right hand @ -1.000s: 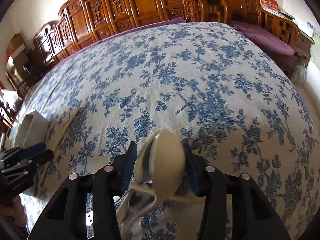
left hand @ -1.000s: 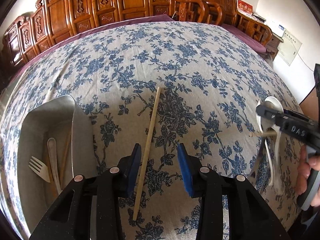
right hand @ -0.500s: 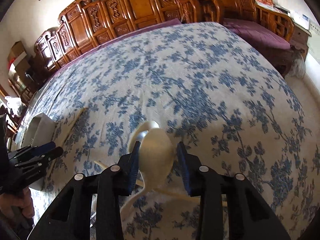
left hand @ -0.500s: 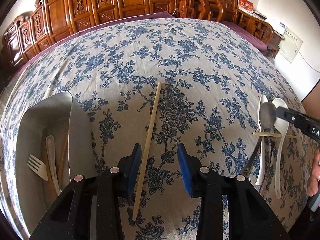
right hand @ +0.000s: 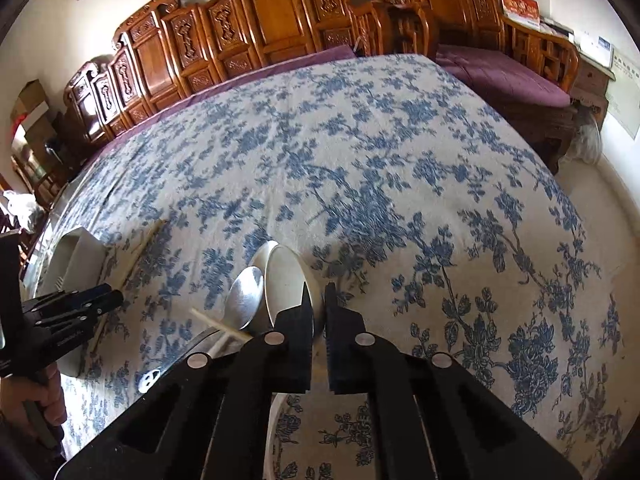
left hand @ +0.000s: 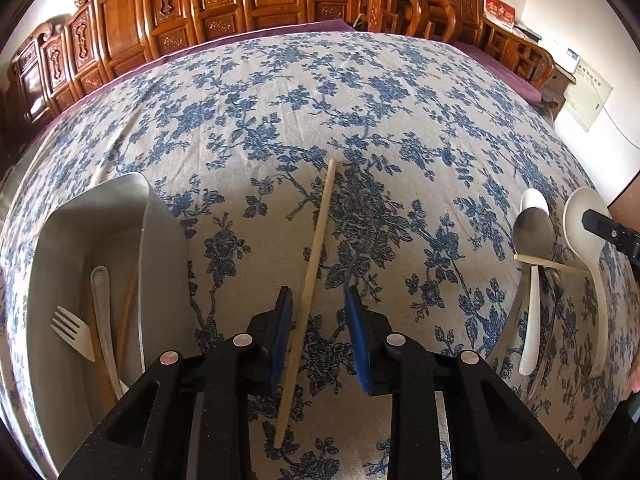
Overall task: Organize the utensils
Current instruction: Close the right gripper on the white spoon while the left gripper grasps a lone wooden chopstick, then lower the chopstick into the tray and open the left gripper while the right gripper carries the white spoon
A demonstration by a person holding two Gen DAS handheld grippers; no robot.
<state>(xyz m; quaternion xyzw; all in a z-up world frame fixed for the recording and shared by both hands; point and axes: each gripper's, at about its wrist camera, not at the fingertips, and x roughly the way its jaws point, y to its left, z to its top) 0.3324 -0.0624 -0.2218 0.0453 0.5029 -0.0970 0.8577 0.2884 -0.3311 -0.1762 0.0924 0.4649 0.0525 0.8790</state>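
Right now our left tool (left hand: 316, 316) straddles the chopstick (left hand: 310, 284), pads apart, its long axis running toward the surface's far edge. Our right tool (right hand: 318, 308) is nearly closed on the white spoon (right hand: 286, 276); we cannot tell whether it grips.

The right gripper (right hand: 318, 300) pinches the white spoon's (right hand: 286, 276) rim, a metal spoon (right hand: 245, 298) lying just beside it.

Carved wooden chairs (left hand: 248, 4) against white wall (right hand: 48, 20)
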